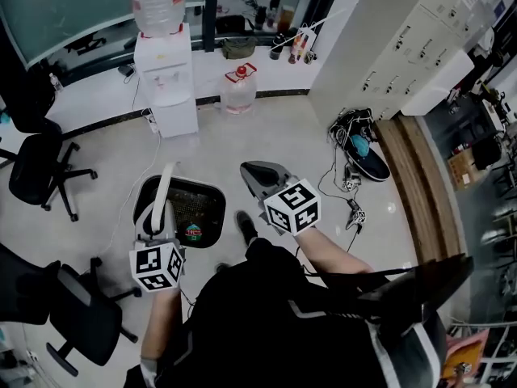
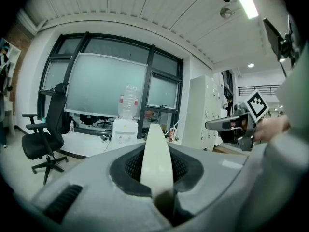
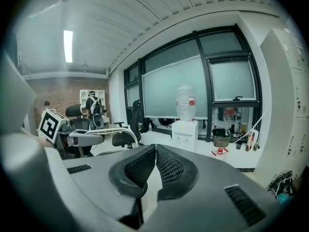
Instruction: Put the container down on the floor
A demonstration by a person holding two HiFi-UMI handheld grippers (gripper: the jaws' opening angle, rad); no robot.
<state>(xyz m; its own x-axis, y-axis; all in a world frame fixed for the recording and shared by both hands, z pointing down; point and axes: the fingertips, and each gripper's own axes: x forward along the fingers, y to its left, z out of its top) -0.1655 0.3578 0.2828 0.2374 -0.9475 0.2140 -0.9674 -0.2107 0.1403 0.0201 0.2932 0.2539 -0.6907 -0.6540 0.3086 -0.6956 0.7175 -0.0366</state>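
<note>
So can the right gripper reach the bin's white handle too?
Probably yes. The right gripper hangs just beside the bin with nothing between them, but its jaws are shut, and the left gripper is clamped on the handle.

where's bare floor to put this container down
Bare floor lies straight ahead, between the container, the water dispenser and the water jug, running right to the cables. Crowded: office chairs at left, cables at right.

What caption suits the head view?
Left tool grips the white handle of a dark bin; right tool shut beside it.
</note>
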